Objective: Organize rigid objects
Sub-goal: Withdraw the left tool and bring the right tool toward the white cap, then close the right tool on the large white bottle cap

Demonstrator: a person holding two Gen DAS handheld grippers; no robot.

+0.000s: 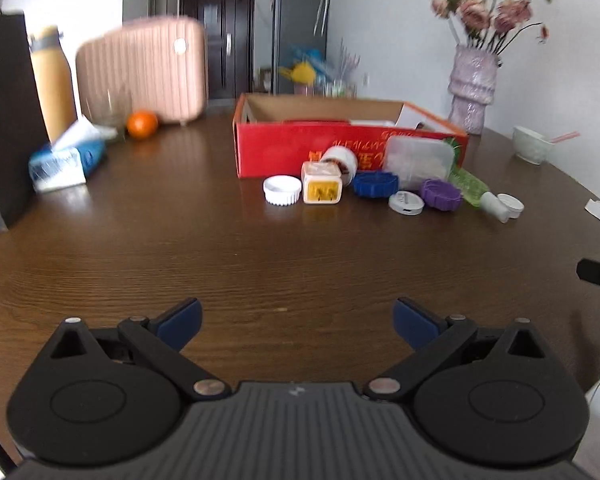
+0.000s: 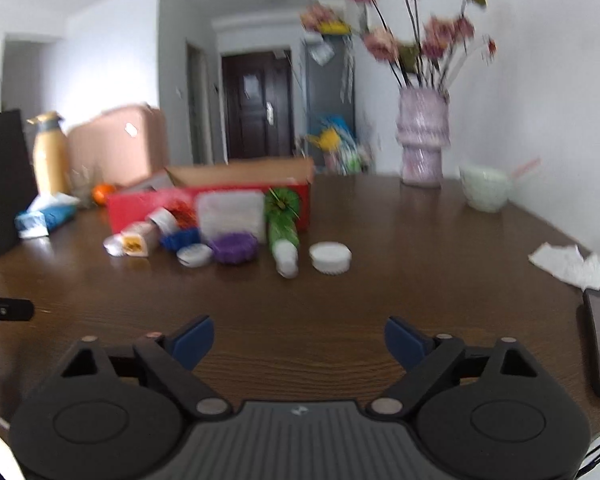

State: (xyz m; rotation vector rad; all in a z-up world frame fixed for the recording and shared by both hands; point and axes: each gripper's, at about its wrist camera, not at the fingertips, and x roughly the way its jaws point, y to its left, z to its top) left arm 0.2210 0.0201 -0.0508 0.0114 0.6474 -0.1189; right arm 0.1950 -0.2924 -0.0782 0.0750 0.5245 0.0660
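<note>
Both the left gripper point(image 1: 297, 320) and right gripper point(image 2: 299, 338) hover with fingers apart, empty. At twelve o'clock, small items point(image 1: 374, 185) lie outside the red box point(image 1: 275, 148) on the bench point(image 1: 219, 256); sorting seems barely begun.

both wrist cams low, facing shared red box point(image 1: 352, 148)

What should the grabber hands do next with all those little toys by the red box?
Probably move the right hand-held gripper forward toward the white round lid, the nearest piece on its side. Both grippers are open and hold nothing, the left hand-held gripper too, and the small things lie on the table outside the red box, which is open on top.
</note>
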